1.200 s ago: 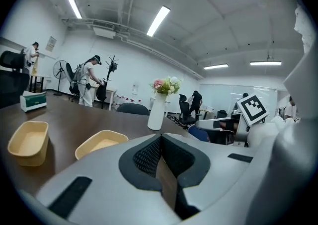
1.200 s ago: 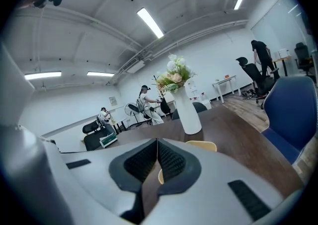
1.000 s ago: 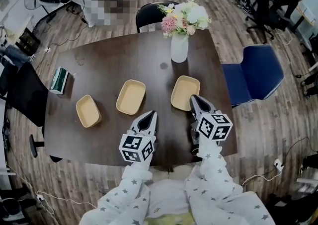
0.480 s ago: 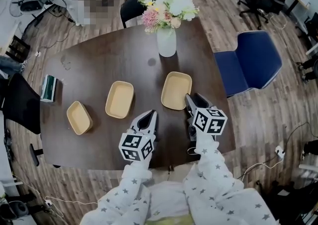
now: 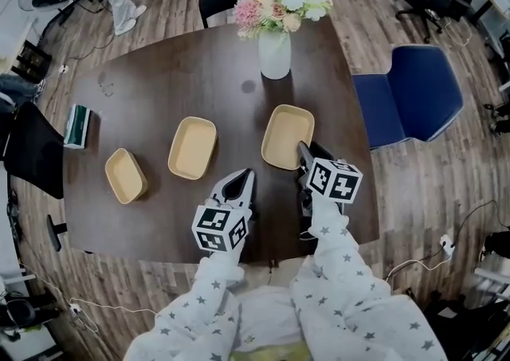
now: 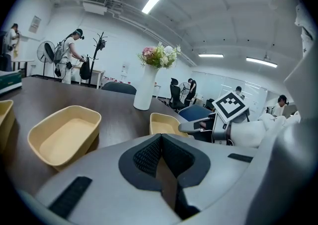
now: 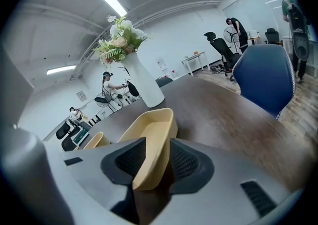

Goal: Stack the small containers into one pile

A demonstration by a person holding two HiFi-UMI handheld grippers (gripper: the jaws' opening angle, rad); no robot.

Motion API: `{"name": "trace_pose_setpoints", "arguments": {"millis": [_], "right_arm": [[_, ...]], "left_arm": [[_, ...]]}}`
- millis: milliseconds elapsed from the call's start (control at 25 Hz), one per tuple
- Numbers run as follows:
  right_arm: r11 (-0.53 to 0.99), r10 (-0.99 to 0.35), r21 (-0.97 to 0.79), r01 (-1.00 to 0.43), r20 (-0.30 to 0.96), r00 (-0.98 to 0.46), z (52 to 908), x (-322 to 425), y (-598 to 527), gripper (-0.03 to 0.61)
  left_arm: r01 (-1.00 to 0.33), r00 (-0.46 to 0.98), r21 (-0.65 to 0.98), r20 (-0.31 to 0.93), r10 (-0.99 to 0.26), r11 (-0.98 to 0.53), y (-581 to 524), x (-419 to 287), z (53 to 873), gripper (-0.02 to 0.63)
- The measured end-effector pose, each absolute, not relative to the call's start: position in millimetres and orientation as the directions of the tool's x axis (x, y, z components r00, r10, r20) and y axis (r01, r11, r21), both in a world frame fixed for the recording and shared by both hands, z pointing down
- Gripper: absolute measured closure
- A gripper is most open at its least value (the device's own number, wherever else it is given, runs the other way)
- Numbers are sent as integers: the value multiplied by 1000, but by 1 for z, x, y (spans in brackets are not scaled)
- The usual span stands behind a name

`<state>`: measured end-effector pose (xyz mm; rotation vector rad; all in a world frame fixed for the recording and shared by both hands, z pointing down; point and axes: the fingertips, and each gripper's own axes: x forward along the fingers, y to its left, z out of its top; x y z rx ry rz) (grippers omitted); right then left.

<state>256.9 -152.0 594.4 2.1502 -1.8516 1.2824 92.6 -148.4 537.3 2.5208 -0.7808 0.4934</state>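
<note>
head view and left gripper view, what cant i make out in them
Head view: the right container's near end is under the right gripper, whose jaws have just been opening, its corner between them.
Left gripper view: the left container is cut off by the picture edge.
Head view: the green object is too small to identify.
</note>
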Motion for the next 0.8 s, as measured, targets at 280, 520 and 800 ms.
{"name": "trace_pose_setpoints", "arguments": {"millis": [280,520,800], "right_arm": [[-321,-776,-438,-840,630,-32,605,256,-158,486],[-337,-771,-446,-829,636,-29,604,256,-161,526],[-307,-781,-463,-832,622,-58,597,249,-158,541]], "left_arm": [[-620,765,319,450,-461,-717,-151,87,536,589],[-638,755,313,435,-491,-704,-154,81,530,588],[-659,740,297,417,-527,-691,-159,75,521,588]]}}
